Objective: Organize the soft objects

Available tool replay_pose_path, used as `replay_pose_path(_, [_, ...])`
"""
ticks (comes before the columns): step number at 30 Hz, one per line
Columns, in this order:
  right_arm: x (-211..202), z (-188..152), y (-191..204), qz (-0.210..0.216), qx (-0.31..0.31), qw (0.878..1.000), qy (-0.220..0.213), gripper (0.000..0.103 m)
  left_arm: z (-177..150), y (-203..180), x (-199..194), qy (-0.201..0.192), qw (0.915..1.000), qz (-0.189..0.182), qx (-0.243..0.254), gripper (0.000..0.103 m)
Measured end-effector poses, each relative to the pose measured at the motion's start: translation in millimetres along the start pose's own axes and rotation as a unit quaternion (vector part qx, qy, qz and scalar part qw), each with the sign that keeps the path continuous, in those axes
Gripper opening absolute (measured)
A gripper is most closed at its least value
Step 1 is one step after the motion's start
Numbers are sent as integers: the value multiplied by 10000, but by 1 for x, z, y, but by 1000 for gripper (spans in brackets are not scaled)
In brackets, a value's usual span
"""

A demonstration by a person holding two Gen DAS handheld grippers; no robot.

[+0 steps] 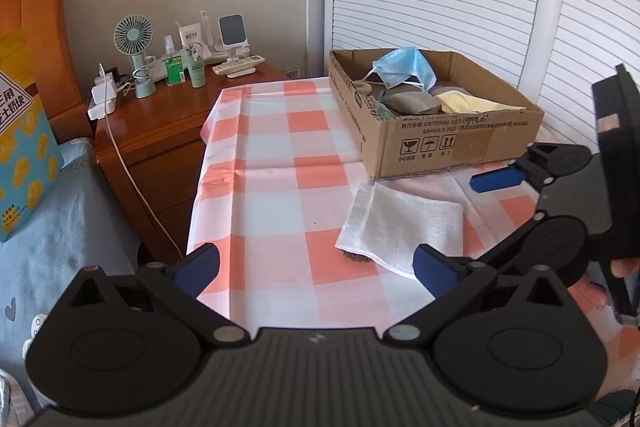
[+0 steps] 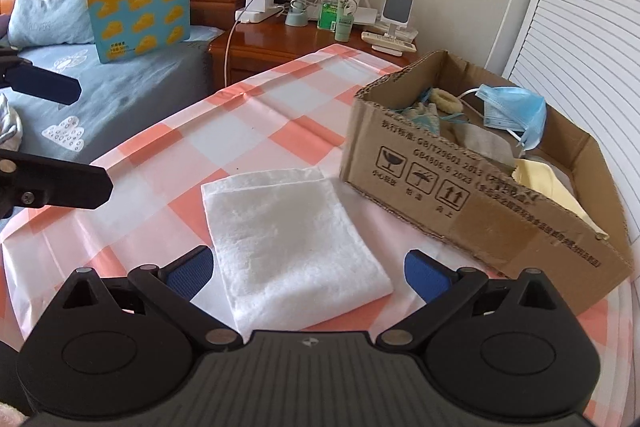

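One folded white towel [image 2: 294,235] lies on the checked surface [image 1: 276,163] just beside the cardboard box [image 2: 472,203] of soft things, both left tongs [image 1: 316,269] and right tongs [image 2: 308,273] wide open and empty, so picking it up likely comes next.

1. The left wrist view looks down the checked table [image 1: 280,147] from its near end, towards the nightstand [image 1: 160,131].
2. The right wrist view sits close over the folded white towel [image 2: 288,235], facing the bed.
3. Both views share the towel, the cardboard box [image 1: 452,143] and the nightstand.
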State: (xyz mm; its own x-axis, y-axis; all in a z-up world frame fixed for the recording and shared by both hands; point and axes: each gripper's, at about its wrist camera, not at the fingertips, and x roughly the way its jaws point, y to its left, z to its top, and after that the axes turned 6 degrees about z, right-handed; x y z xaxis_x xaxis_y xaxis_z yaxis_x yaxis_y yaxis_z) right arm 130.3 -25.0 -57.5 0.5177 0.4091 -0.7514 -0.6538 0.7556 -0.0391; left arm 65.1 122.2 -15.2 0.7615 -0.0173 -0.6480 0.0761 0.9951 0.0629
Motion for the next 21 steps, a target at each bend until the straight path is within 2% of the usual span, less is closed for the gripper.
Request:
replay_pose_path(7, [26, -4, 2, -92, 144, 9997, 175, 103, -3, -4, 5, 77, 9994, -315, 134, 102])
replay_pose_path(16, [19, -19, -33, -216, 980, 9948, 180, 103, -3, -9, 15, 166, 9988, -423, 187, 102])
replay_pose_path(21, [11, -29, -47, -425, 1187, 9918, 190, 103, -2, -12, 19, 196, 9985, -463, 203, 102])
